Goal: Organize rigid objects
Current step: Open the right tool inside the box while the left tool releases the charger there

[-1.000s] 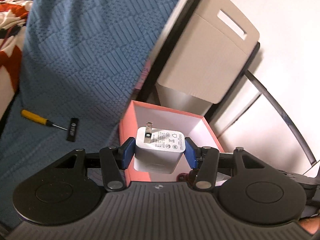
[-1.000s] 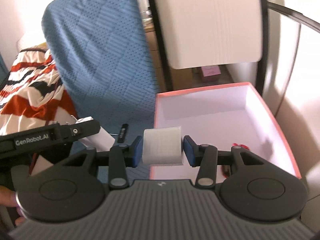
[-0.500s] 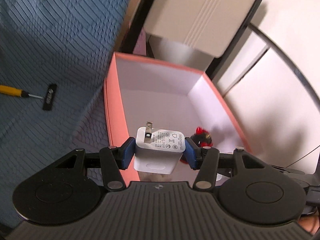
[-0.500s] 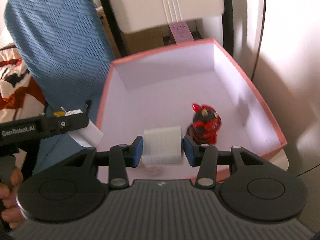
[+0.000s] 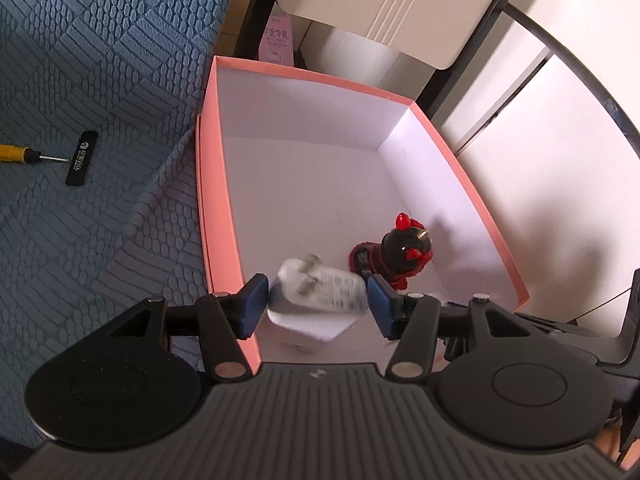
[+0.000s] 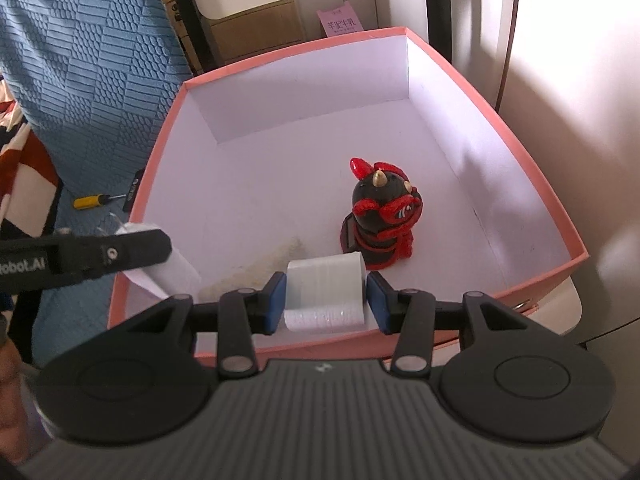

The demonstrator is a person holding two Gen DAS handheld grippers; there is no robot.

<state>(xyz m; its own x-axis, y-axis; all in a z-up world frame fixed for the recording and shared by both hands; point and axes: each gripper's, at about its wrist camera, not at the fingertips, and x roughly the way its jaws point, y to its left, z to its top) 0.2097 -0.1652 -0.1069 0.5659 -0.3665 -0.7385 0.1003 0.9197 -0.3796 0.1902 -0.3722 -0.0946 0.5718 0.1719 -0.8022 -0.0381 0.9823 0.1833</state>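
Left wrist view, blurred charger (image 5: 318, 294) loose between spread tongs (image 5: 318, 306)

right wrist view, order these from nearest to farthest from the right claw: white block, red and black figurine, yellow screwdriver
1. White block: between the right claw pads.
2. Red and black figurine: just beyond, slightly right, standing in the pink box.
3. Yellow screwdriver: far left, outside the box on the blue cover.
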